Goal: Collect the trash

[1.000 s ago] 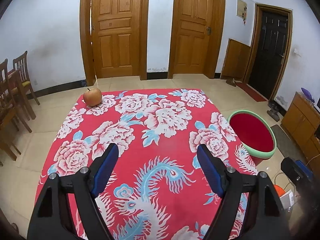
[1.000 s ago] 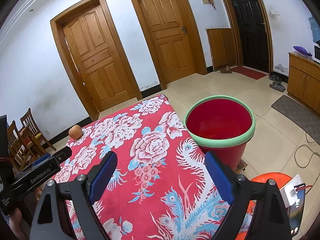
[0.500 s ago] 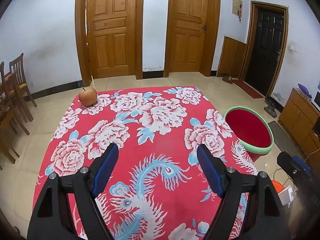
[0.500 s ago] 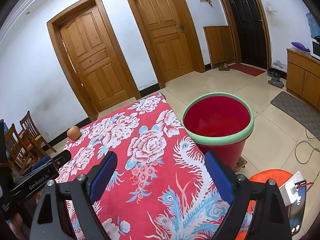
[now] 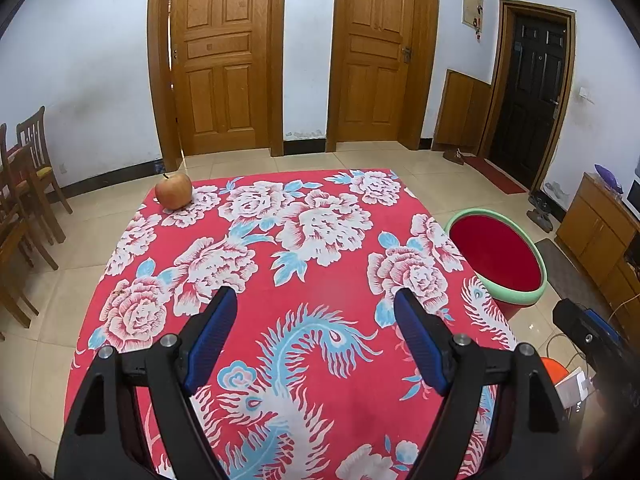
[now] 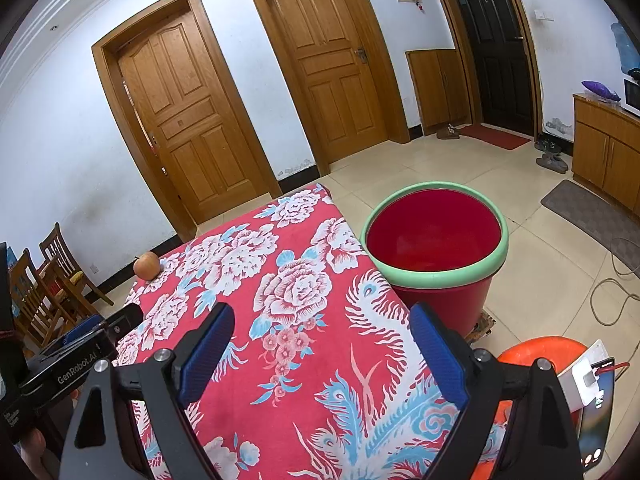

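inspection of progress, collect trash. my left gripper (image 5: 314, 314) stands wide apart, nothing between the blue pads (image 5: 208, 334), hanging over the near half of the cloth (image 5: 320, 280). my right gripper (image 6: 320, 332) is likewise spread wide and empty, over the cloth's right edge and facing the bin (image 6: 434, 248).

item found: one apple (image 5: 173, 191), whole as far as i can tell, stem up, resting at the far left corner of the cloth. it is well apart from both grippers. no other loose item shows on the cloth in either view.

receptacle: the red bin with a green rim sits on the floor just beside the table's right side, mouth up. what i can see of its inside looks bare; the bottom is partly hidden from the right wrist view, so i cannot rule out something lying low.

judgement: nothing is in hand and the apple is untouched, so the collection of it has not begun. left to do: reach across to the far corner, close on the apple, carry it over the right edge, release into the bin. the left gripper looks the nearer of the two to it.
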Motion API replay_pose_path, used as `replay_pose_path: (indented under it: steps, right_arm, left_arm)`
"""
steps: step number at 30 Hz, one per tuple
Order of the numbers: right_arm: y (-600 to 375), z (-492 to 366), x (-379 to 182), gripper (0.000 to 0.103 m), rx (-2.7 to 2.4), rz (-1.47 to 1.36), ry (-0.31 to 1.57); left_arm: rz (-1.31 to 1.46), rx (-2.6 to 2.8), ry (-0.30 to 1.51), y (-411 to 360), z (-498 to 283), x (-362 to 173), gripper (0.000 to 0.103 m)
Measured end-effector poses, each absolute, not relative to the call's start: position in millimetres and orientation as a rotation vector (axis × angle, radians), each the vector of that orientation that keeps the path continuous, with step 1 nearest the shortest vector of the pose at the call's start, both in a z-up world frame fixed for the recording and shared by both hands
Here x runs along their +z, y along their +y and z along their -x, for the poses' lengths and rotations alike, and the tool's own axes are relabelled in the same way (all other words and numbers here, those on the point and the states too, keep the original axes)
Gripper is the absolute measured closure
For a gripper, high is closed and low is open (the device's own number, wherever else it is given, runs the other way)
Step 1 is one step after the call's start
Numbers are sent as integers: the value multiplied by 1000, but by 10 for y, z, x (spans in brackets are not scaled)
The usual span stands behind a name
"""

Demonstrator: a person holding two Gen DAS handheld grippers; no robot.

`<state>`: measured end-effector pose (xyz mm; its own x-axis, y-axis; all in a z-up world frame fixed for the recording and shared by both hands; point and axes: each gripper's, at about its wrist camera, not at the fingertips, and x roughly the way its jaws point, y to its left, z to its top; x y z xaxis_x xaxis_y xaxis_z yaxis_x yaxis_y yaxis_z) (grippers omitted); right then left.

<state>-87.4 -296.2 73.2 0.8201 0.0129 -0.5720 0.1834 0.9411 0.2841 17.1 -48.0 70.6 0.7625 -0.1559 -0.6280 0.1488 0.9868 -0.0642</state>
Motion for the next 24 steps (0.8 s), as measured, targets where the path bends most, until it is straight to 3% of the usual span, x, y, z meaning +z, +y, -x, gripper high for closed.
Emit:
replay_pose_path:
  steps: [24]
  right_arm:
    - [-2962, 870, 705, 12, -87, -343, 610]
  left_arm:
    - [13, -164, 684, -470, -175, 712, 22]
